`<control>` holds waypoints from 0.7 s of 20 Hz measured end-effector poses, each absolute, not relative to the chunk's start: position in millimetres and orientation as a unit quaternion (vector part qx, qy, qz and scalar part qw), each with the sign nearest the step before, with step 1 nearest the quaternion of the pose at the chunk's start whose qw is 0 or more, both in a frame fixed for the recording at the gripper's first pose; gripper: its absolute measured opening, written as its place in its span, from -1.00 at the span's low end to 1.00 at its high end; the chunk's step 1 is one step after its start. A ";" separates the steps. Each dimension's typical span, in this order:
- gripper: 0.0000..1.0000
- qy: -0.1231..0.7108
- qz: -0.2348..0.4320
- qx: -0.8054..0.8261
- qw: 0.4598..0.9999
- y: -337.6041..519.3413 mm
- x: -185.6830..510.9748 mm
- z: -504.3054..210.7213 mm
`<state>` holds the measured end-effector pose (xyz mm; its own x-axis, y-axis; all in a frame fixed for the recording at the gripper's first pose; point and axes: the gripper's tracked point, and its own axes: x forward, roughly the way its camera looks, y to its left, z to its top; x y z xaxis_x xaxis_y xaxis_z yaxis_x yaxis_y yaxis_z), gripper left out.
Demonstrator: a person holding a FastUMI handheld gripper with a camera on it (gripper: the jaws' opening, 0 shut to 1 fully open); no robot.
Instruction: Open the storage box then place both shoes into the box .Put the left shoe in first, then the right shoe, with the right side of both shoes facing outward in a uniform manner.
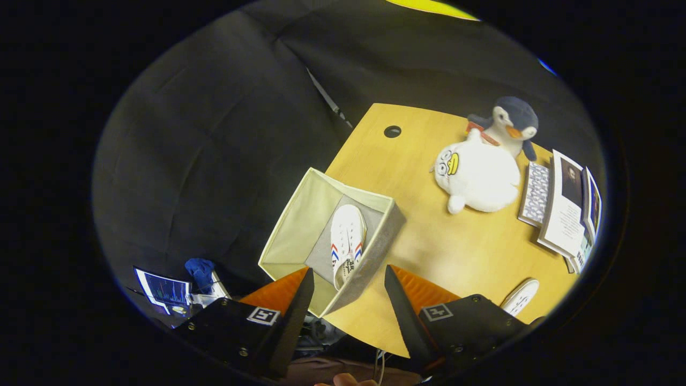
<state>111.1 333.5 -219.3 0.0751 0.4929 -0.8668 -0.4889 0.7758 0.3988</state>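
An open fabric storage box (300,225) stands at the near corner of the wooden table (461,252). One white shoe (347,241) with red and blue stripes lies inside it on the grey bottom. The other white shoe (519,296) lies on the table beside the right finger, partly hidden by the gripper's body. My gripper (348,281) hovers high above the box with its fingers spread apart and nothing between them. The box's near wall sits just ahead of the fingertips.
A white plush duck (478,179) and a penguin plush (509,126) sit at the far side of the table. Books and magazines (563,212) lie beside them. A cable hole (392,131) marks the tabletop. A screen (163,292) and blue cloth (199,271) are down on the floor side.
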 end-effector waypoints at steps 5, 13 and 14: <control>0.63 0.589 0.296 0.037 0.751 266.9 119.9 -220.4; 0.63 0.596 0.216 0.086 0.769 158.7 126.8 -257.4; 0.63 0.598 0.204 0.090 0.770 145.2 128.1 -262.5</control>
